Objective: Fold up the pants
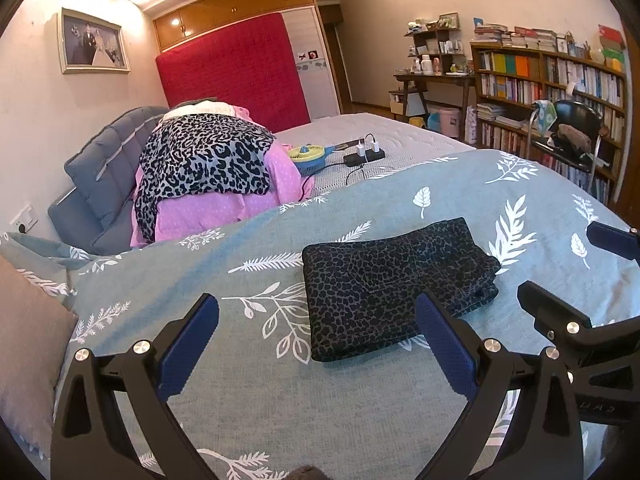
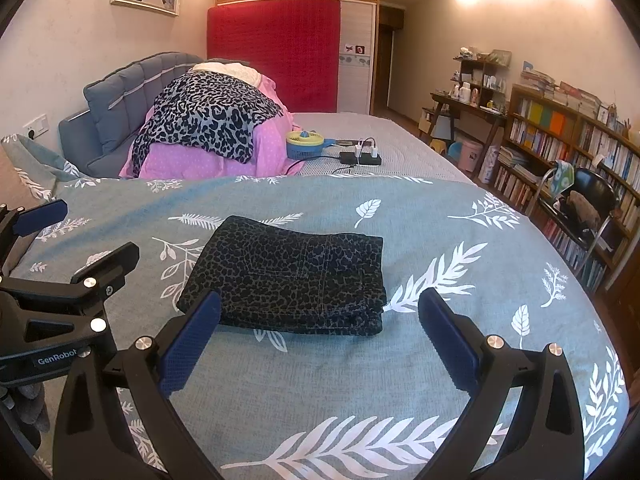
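Pants (image 2: 286,276) folded on bedspread (image 2: 420,224); grippers apparently clear.

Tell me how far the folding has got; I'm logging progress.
Done: the pants lie as a compact folded stack on the leaf-print bedspread. In hand: nothing; left gripper and right gripper have jaws open, clear of the fabric. Left: seemingly nothing.

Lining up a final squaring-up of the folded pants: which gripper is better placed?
Right, probably. The right gripper is open with the folded pants centred ahead; from the left gripper, also open, they lie off to its right.
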Available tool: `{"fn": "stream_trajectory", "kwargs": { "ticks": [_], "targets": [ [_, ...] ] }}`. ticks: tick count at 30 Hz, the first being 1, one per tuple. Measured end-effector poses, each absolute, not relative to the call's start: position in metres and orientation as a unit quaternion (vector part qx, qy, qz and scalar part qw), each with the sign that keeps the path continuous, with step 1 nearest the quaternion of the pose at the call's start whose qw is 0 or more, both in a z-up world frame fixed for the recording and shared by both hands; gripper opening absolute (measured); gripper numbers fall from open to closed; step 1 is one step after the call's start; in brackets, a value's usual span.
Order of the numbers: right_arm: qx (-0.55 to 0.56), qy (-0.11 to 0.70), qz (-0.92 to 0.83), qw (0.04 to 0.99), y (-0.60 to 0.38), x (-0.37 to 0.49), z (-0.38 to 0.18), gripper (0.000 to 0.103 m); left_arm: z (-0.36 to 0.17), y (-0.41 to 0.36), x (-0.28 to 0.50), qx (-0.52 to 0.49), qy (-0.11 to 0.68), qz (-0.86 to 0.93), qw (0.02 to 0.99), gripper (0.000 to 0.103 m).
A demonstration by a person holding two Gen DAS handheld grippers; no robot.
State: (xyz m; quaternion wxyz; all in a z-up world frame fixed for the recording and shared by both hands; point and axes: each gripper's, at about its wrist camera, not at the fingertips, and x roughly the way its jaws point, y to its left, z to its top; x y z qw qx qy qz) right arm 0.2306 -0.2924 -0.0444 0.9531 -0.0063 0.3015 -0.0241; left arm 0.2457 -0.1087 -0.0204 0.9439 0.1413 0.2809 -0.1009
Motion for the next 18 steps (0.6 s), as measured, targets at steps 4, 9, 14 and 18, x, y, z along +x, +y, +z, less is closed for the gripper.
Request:
{"fn": "stream_trajectory", "kwargs": {
  "ticks": [4, 9, 14, 18],
  "targets": [
    [-0.006, 0.302, -0.024, 0.953, -0.293, 0.231, -0.044, 0.1, -0.02, -0.109, 0.246, 0.143, 0.281, -0.1, 0.944, 0.098],
    [-0.007, 0.302, -0.024, 0.953, -0.293, 0.231, -0.044, 0.1, -0.02, -0.108, 0.247, 0.141, 0.285, -0.101, 0.943, 0.098],
    [-0.006, 0.302, -0.024, 0.953, -0.292, 0.231, -0.045, 0.1, -0.022, -0.104, 0.253, 0.129, 0.301, -0.1, 0.939, 0.098],
    [-0.006, 0.307, -0.025, 0.951, -0.293, 0.231, -0.05, 0.1, -0.029, -0.102, 0.257, 0.131, 0.312, -0.099, 0.936, 0.098]
  ]
}}
